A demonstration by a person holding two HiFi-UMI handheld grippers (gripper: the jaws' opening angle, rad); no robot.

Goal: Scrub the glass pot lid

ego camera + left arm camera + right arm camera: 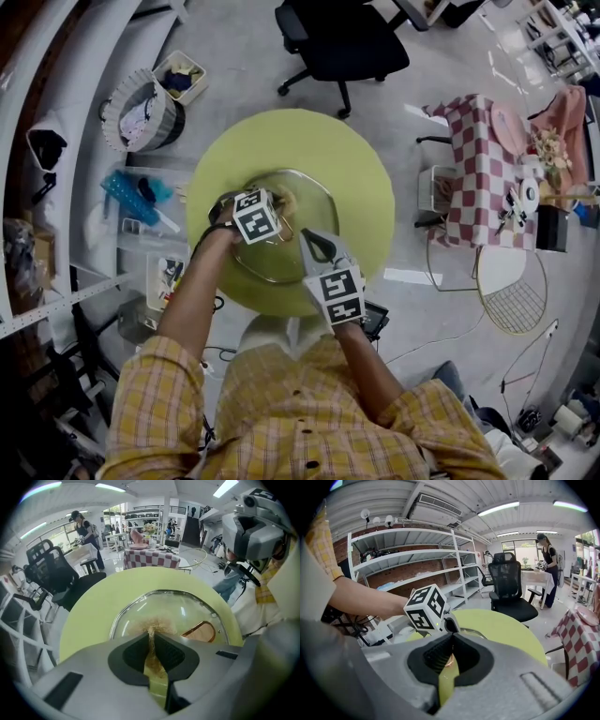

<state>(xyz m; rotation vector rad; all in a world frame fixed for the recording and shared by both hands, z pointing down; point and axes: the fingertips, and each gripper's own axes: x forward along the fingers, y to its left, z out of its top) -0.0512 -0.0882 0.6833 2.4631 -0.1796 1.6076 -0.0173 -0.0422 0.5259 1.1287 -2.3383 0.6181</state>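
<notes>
My left gripper [151, 639], one of two, has its jaws clamped on one tawny fibrous scrubber [154, 623], which is pressed onto the single glass pot lid [180, 604]. My right gripper [451, 644] is pinched tight on a thin copper-coloured piece [449, 663] at the lid's 5 o'clock edge. The lid lies centred on one round yellow-green table [291, 141].

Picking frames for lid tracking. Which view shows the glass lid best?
Left gripper view: glass lid large, mostly visible, rim clear. Head view: small, partly covered. Right gripper view: only a rim sliver.
</notes>
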